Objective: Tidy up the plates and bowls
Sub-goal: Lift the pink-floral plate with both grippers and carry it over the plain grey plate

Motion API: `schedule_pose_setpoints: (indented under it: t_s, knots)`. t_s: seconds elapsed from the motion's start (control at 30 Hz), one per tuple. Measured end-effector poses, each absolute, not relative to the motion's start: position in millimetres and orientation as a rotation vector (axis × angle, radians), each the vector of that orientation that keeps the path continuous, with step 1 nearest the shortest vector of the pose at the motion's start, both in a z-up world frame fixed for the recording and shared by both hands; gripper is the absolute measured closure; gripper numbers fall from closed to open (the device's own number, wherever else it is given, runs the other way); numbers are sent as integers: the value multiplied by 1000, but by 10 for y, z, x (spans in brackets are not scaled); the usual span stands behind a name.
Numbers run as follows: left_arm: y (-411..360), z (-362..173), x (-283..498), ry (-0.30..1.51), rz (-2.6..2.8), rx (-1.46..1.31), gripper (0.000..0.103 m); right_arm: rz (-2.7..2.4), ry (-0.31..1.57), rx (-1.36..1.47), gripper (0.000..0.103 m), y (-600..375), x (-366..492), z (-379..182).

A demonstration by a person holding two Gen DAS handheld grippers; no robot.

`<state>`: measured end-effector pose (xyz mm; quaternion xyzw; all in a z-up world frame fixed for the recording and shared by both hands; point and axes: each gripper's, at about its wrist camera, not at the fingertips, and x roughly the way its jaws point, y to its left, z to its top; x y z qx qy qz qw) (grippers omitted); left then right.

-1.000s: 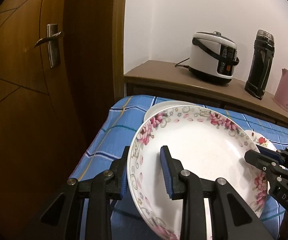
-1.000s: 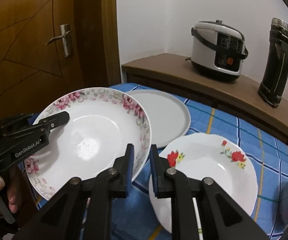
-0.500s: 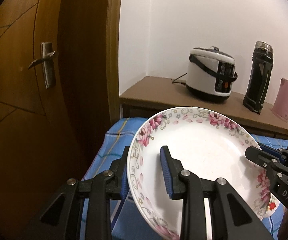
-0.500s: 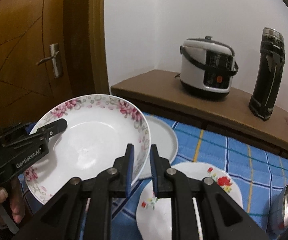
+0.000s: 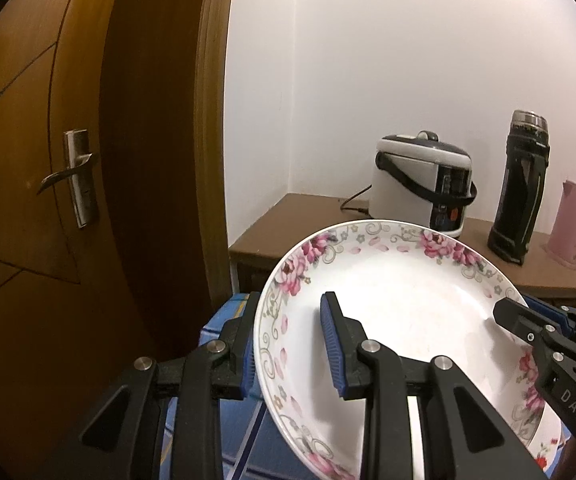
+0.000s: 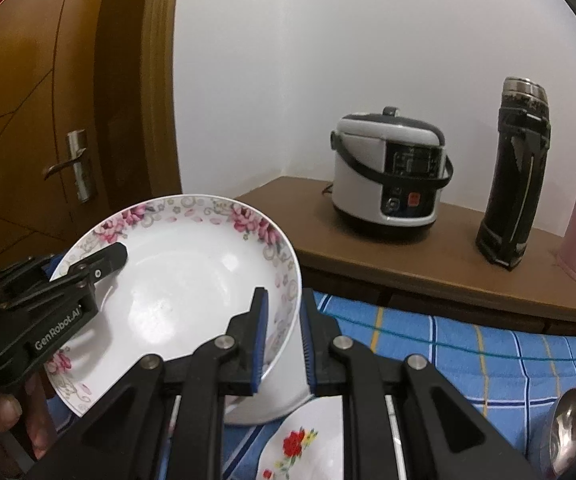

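At the far left of both views stands a brown wooden door (image 5: 28, 200) with a metal handle (image 5: 76, 176). The pink-flowered plate (image 5: 399, 320) is in the air, above the blue checked tablecloth (image 6: 467, 344), and it is carried by both claws at once.

In the left wrist view, the left gripper (image 5: 291, 352) pinches the plate's left rim: one blue pad lies inside the dish, the other behind the rim. At the right edge of this view, the right gripper (image 5: 527, 320) bites the opposite rim. In the right wrist view the same is seen from the other side: its two pads are nearly pressed together on the rim, with the plate lying to the left of them.

So the plate spans between the two claws, and neither hand is nearer; I judge they must travel together, or the plate will twist.

Below the right claw a red-flowered plate (image 6: 303, 440) lies on the cloth, and a metal spoon (image 6: 571, 428) at the lower right. I suppose the carried plate may go onto a stack somewhere, but its goal is not visible.

On the shelf behind stand a rice cooker (image 6: 391, 176), a dark flask (image 6: 515, 176) and a pink kettle (image 5: 575, 228).
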<state>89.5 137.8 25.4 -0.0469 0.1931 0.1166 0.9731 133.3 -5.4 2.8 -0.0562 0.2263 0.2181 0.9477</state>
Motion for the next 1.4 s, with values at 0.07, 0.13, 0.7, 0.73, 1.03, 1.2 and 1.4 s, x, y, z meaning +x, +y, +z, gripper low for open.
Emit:
schedule_pose_setpoints:
  t_s: [0.07, 0.13, 0.7, 0.73, 1.03, 1.2, 1.4]
  knots:
    - [1376, 253, 933, 376, 233, -93, 71, 429, 453, -108, 87, -44, 1374, 30]
    - [1376, 235, 991, 362, 231, -90, 71, 417, 453, -102, 87, -37, 1428, 16]
    - [1413, -45, 1412, 438, 212, -123, 71, 355, 598, -101, 87, 48, 1908, -446]
    - [1414, -69, 1431, 448, 211, -124, 71, 351, 607, -103, 87, 54, 1929, -470]
    - [1444, -249, 1553, 545, 189, -139, 71, 331, 647, -125, 87, 88, 2042, -533]
    - [1448, -298, 1580, 567, 190, -138, 71, 325, 687, -141, 87, 122, 2082, -558]
    - [1452, -346, 1630, 596, 193, -130, 71, 316, 709, -167, 87, 144, 2105, -566]
